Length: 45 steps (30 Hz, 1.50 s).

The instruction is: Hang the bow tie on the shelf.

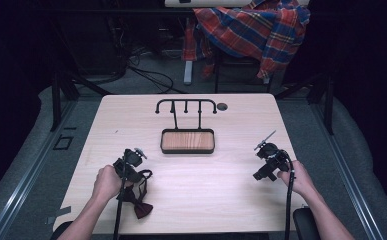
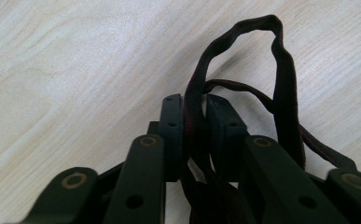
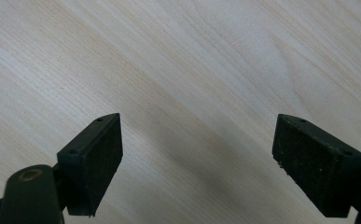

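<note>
On the near left part of the desk (image 1: 191,200), your left gripper (image 2: 194,121) has its two fingers (image 2: 172,130) clenched on the dark strap (image 2: 285,79) of one bow tie (image 1: 140,202). In the left gripper view the strap runs up between the pads, which press on it from both sides, and then loops above them in a narrow arch over the pale wood; a second thin run of the same strap trails off to the right behind the loop. In the high view the bow itself lies on the desk just nearer to you than the gripper, its dark red wings close to the near edge, beside your left hand (image 1: 106,184).

Your right gripper (image 3: 197,163) sits well apart from it, over the near right part of the desk. Its two fingers (image 3: 92,158) stand released, spread wide with only bare wood grain between them.

At the middle of the desk, farther from you than either gripper, stands one black stand (image 1: 186,107) with a curved bar of hooks across its top, rising from one dark-rimmed wooden tray (image 1: 187,141). One round hole (image 1: 222,106) sits in the desk just right of that bar. Beyond the far edge, one red and blue plaid cloth (image 1: 251,27) hangs over a chair.
</note>
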### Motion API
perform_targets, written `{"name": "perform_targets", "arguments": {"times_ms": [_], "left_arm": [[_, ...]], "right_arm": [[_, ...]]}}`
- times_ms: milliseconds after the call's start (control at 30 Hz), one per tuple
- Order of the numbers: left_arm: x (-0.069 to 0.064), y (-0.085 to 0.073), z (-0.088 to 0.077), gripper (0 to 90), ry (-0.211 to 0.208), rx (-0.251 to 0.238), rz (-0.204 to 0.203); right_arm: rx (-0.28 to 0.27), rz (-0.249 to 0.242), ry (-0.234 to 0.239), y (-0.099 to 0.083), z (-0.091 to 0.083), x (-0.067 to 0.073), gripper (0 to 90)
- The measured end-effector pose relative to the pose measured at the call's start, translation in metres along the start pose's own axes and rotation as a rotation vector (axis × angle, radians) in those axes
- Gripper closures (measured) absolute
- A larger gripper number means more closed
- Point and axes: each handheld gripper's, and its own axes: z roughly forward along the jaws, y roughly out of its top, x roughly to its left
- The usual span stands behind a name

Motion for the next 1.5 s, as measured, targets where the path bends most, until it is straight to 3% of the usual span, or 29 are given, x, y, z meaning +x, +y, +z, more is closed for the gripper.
{"name": "perform_targets", "arguments": {"times_ms": [167,333,467,600,833,867,1200,1233,1267,1400,1500], "left_arm": [[-0.004,0.001,0.001,86.3,0.009,0.005,0.014],[-0.005,0.001,0.0,88.2,0.018,0.008,0.03],[-0.004,0.0,-0.003,88.4,0.017,-0.015,0.024],[-0.002,-0.001,-0.01,88.4,0.016,-0.05,0.008],[-0.001,-0.004,-0.025,88.4,0.023,-0.135,-0.007],[-0.002,-0.005,-0.031,88.4,0.024,-0.166,-0.015],[-0.006,-0.009,-0.051,88.5,0.03,-0.273,-0.006],[-0.008,-0.011,-0.057,88.5,0.039,-0.305,-0.006],[-0.009,-0.011,-0.06,88.5,0.048,-0.323,-0.007],[-0.011,-0.012,-0.071,88.6,0.072,-0.374,-0.006],[-0.009,-0.012,-0.078,88.7,0.083,-0.408,-0.017]], "right_arm": [[0.025,-0.017,-0.004,0.001,-0.002,-0.001,15.9],[0.02,-0.014,-0.004,0.001,-0.001,-0.001,15.9],[-0.01,0.011,-0.005,0.0,0.001,0.001,15.9],[0.023,-0.016,-0.005,0.001,-0.002,-0.002,15.9],[0.021,-0.014,-0.005,0.0,-0.002,-0.002,15.9],[0.016,-0.01,-0.006,0.0,-0.002,-0.001,15.9],[0.009,-0.016,-0.006,0.0,-0.003,-0.001,15.9],[-0.016,0.002,0.002,-0.001,-0.001,0.0,15.9],[-0.006,-0.009,-0.006,0.0,-0.003,-0.001,15.9],[-0.032,0.013,-0.012,0.0,-0.003,0.001,15.9],[-0.038,0.003,-0.029,0.0,-0.005,0.002,15.8]]}}
